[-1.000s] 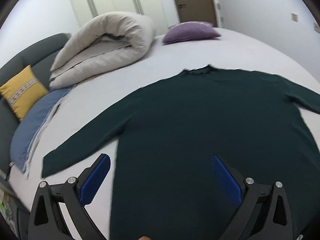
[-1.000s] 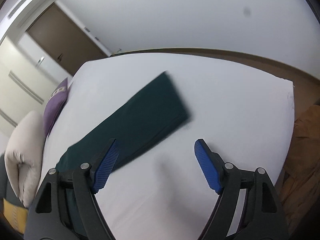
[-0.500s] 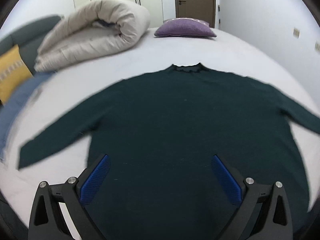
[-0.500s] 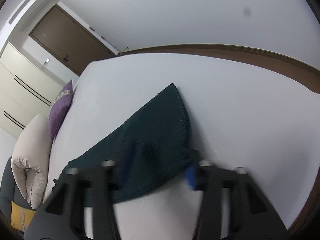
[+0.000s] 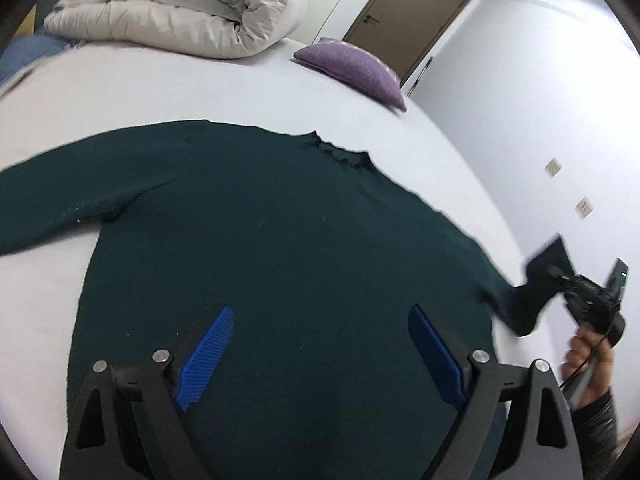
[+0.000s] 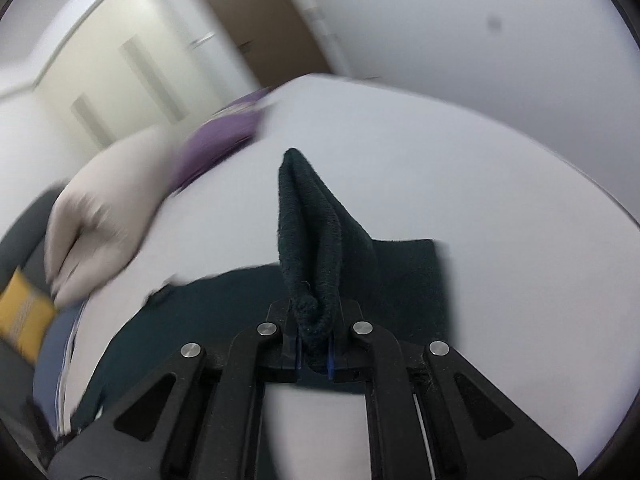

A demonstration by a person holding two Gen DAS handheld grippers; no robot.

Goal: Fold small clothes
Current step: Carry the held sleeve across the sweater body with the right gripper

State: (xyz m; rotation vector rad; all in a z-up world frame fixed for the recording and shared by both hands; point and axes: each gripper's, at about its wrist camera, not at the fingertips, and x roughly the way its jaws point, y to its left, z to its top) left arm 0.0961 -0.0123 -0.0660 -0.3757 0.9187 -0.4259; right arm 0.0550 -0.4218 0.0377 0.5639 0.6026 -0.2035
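Note:
A dark green sweater [image 5: 280, 248] lies spread flat on the white bed [image 5: 200, 92], neck away from me. My left gripper [image 5: 320, 344] hovers over its lower body, blue pads wide apart and closing, pressing on nothing. My right gripper [image 6: 314, 354] is shut on the cuff of the right sleeve [image 6: 312, 240], which stands bunched up out of its jaws and is lifted off the bed. In the left wrist view that right gripper [image 5: 556, 276] shows at the right edge, a hand [image 5: 588, 360] holding it, with the sleeve [image 5: 532, 296] raised.
A rolled cream duvet [image 5: 180, 8] and a purple pillow [image 5: 352, 68] lie at the bed's far end. A yellow cushion [image 6: 24, 320] sits on a grey sofa at the left. Wall [image 5: 540, 100] and door [image 5: 404, 12] stand beyond the bed.
My right gripper shut on the sleeve's cuff and lifted it inward off the bed. My left gripper rolled and moved over the sweater's body, its jaws a little narrower.

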